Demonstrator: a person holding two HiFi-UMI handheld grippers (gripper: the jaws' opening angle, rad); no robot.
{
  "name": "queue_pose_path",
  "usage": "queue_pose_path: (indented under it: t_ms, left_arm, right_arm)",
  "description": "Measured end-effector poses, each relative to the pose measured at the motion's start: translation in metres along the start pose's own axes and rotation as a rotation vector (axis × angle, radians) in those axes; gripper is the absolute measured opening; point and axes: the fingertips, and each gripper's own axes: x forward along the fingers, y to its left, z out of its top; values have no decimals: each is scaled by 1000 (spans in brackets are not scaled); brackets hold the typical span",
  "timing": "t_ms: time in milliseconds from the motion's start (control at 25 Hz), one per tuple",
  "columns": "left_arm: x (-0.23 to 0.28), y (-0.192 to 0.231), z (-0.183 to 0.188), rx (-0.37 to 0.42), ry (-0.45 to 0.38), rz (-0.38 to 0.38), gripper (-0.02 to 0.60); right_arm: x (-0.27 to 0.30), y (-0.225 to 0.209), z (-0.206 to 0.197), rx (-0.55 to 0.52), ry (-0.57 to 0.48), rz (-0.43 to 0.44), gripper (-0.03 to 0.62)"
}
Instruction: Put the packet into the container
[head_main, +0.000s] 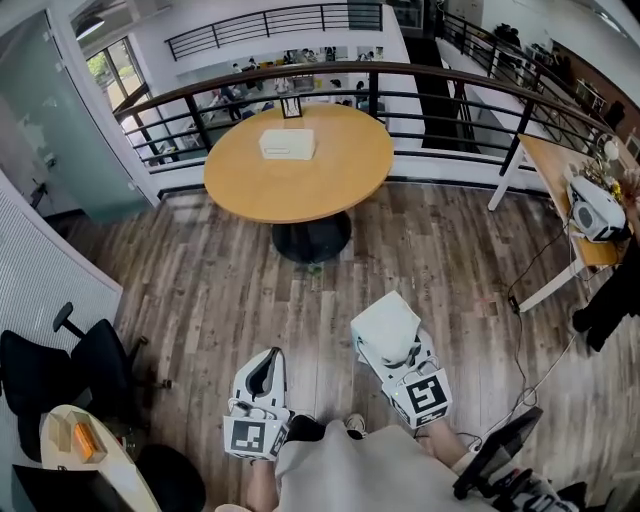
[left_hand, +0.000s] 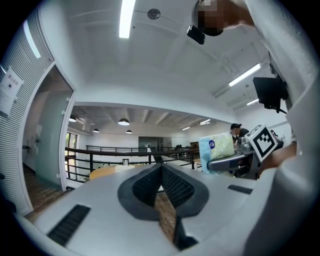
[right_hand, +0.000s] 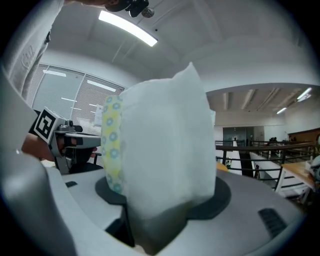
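Note:
A white packet with a yellow dotted side (head_main: 385, 325) is clamped upright in my right gripper (head_main: 388, 340), whose jaws are shut on it. It fills the right gripper view (right_hand: 165, 160), and it also shows from the left gripper view (left_hand: 216, 148). My left gripper (head_main: 265, 375) is held level beside it on the left, with its dark pads (left_hand: 150, 187) meeting at the tips and nothing between them. The white container (head_main: 287, 143) sits on a round wooden table (head_main: 340, 180) well ahead of both grippers, across the wood floor.
A curved black railing (head_main: 440, 100) runs behind the table. A black office chair (head_main: 60, 365) stands at the left, with a small table holding orange items (head_main: 85, 440) below it. A desk with a white device (head_main: 595, 210) is at the right, with cables on the floor near it.

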Motion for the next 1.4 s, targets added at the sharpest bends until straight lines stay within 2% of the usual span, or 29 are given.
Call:
queue_pose_path:
  t_ms: [320, 600, 800, 1080, 1400]
  left_arm:
    - [22, 8, -8, -14, 18, 9, 5]
    - [75, 35, -24, -37, 26, -17, 5]
    - [126, 77, -29, -44, 22, -22, 5]
    - [193, 152, -17, -43, -1, -19, 6]
    - [237, 213, -14, -44, -23, -9, 5]
  right_arm:
    - [18, -19, -4, 9, 11, 2, 298]
    - [65, -45, -11, 7, 43, -11, 298]
    - [126, -69, -4, 4, 50, -29, 298]
    - [219, -91, 29, -20, 28, -30, 298]
    - [288, -107, 44, -34, 24, -43, 298]
